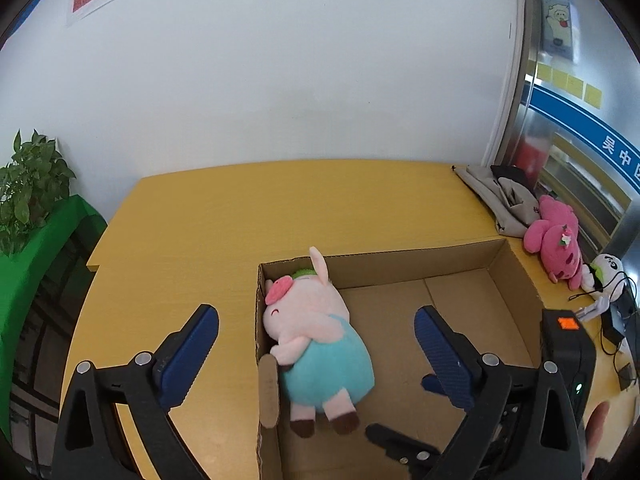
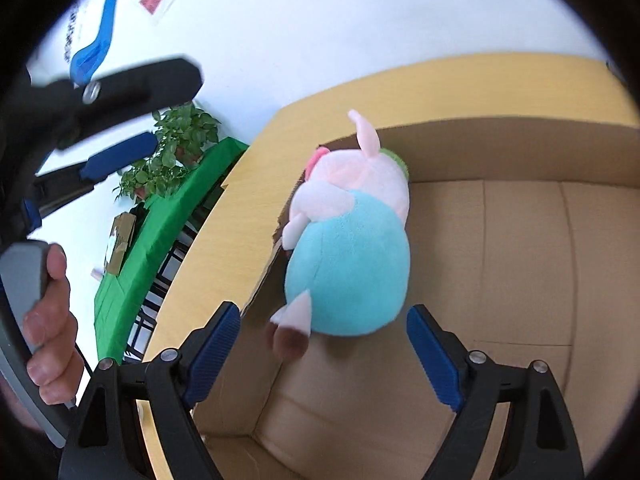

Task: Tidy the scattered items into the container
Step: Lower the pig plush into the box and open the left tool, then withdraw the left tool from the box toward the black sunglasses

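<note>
Right wrist view: my right gripper [image 2: 324, 344] hangs wide and empty just short of the pig plush [image 2: 348, 256], which lies inside the cardboard box [image 2: 520, 148] against its left wall. My left gripper [image 1: 316, 344] gapes too. Soft, light; I'd pinch the belly.

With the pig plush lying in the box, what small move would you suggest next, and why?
Probably swing the right tool toward the pink plush on the table: the pig plush already lies inside the cardboard box, both tools are open and empty, and that toy remains outside.
</note>
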The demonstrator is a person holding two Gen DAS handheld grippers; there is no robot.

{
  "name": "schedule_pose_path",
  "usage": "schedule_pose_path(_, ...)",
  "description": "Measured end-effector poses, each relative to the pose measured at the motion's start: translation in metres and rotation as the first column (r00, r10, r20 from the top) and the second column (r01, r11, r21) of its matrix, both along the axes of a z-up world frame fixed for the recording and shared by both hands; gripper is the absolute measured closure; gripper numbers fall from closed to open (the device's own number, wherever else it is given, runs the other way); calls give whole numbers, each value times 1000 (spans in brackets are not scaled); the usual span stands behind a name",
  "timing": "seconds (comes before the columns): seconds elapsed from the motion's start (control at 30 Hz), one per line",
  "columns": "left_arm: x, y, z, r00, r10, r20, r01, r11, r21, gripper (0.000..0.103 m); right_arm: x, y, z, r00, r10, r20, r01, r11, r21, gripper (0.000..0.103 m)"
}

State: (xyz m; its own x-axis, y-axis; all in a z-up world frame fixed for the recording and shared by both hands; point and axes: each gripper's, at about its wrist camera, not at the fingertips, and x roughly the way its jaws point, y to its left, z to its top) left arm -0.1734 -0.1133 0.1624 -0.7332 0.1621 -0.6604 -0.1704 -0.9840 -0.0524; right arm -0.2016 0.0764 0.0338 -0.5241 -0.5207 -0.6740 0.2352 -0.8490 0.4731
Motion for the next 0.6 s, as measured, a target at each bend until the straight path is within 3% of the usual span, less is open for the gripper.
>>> schedule_pose_path(0.07, 27, 7, 1, 999, 8, -39, -8, 1000, 2, 0, 47, -6, 13, 999, -11, -39, 13, 998, 56, 17)
schedule_pose_path(0.17, 68, 15, -5, 996, 20, -87, -22, 1000, -20, 0, 91, 22, 30, 995, -57, -80, 72, 979, 193, 17)
schedule_pose_path(0.27, 106, 22, -21, 992, 60, -109, -57, 998, 34, 0, 135, 40, 46, 980, -96, -174, 147, 939, 310, 17)
schedule_pose_path(0.47, 155, 39, -45, 987, 100, -124, -89, 992, 91, 0, 176, 71, 56, 939, -181, -294, 267, 921, 285, 17)
schedule_pose_path(0.6, 157, 42, -58, 988, 112, -103, -103, 990, 93, 0, 194, 74, 60, 926, -196, -324, 304, 896, 325, 17)
